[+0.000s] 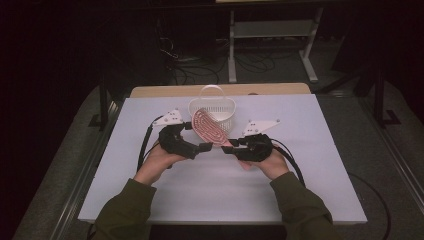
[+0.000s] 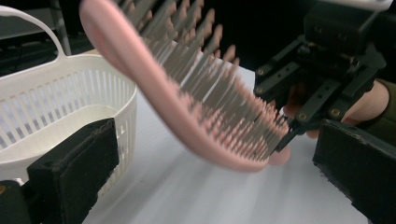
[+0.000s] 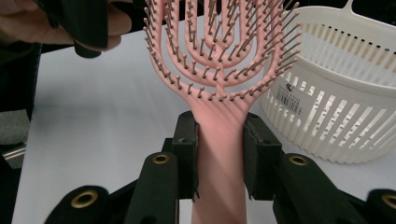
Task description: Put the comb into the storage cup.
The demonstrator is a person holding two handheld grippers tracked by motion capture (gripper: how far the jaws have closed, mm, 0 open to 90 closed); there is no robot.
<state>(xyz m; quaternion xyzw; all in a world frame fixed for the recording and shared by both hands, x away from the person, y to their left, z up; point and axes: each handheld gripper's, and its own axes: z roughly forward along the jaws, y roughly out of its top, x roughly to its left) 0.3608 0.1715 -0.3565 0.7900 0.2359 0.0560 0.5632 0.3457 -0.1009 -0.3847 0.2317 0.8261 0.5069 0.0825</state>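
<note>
pink vented hairbrush [image 3: 219, 60] held up by its handle

right gripper [image 1: 234, 146] fingers clamp the handle (bristles toward the person), head just in front of the white slatted basket [image 1: 212, 106]; left gripper [image 1: 206, 147] fingers stand wide, empty, above the surface [image 1: 210, 195].

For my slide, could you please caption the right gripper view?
Right gripper clamps pink hairbrush by its handle beside white basket.
</note>
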